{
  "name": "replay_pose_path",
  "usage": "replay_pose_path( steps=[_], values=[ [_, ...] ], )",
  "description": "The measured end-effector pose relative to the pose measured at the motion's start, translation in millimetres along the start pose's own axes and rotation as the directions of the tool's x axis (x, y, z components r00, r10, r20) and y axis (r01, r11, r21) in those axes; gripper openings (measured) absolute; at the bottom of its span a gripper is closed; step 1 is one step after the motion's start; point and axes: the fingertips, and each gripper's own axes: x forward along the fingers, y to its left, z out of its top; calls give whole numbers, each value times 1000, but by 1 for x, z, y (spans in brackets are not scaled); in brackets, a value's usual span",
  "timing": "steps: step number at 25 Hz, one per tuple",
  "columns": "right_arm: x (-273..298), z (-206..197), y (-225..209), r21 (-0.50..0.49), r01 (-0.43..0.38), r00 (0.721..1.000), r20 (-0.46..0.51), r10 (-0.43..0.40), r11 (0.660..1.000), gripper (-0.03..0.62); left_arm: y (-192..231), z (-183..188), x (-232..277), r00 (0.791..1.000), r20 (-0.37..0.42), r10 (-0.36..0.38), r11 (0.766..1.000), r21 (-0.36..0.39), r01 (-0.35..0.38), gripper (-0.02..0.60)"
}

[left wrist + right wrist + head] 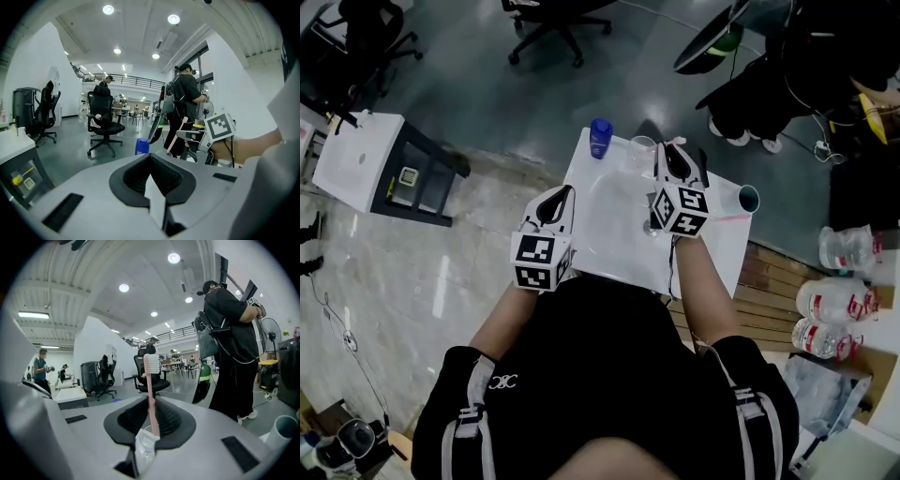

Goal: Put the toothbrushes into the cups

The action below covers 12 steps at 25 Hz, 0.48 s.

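Note:
My right gripper [151, 420] is shut on a pink toothbrush [151, 394], which stands upright with its white bristle head on top. Just under the jaws in the right gripper view is a clear cup [144, 446]. In the head view that gripper [675, 159] hovers over the far part of the white table [609, 234], beside the clear cup [642, 150] and near a blue cup [600, 138]. My left gripper [556, 202] sits at the table's left edge, jaws together and empty. The left gripper view shows the blue cup [142, 146], the right gripper [194, 137] and the pink toothbrush [177, 133].
A white tube with a teal end [742, 199] lies on the table's right side. Water bottles [832, 309] stand at the right, a white cabinet [361, 159] at the left. A person in black [787, 84] stands beyond the table, with office chairs [553, 23] behind.

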Motion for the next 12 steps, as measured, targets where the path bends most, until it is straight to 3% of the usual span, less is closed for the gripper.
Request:
replay_pose_path(
  steps=[12],
  values=[
    [32,-53,-2,27,46,992,-122,-42,999,64,8,-3,17,999,-38,-27,1000,15,28,14]
  ],
)
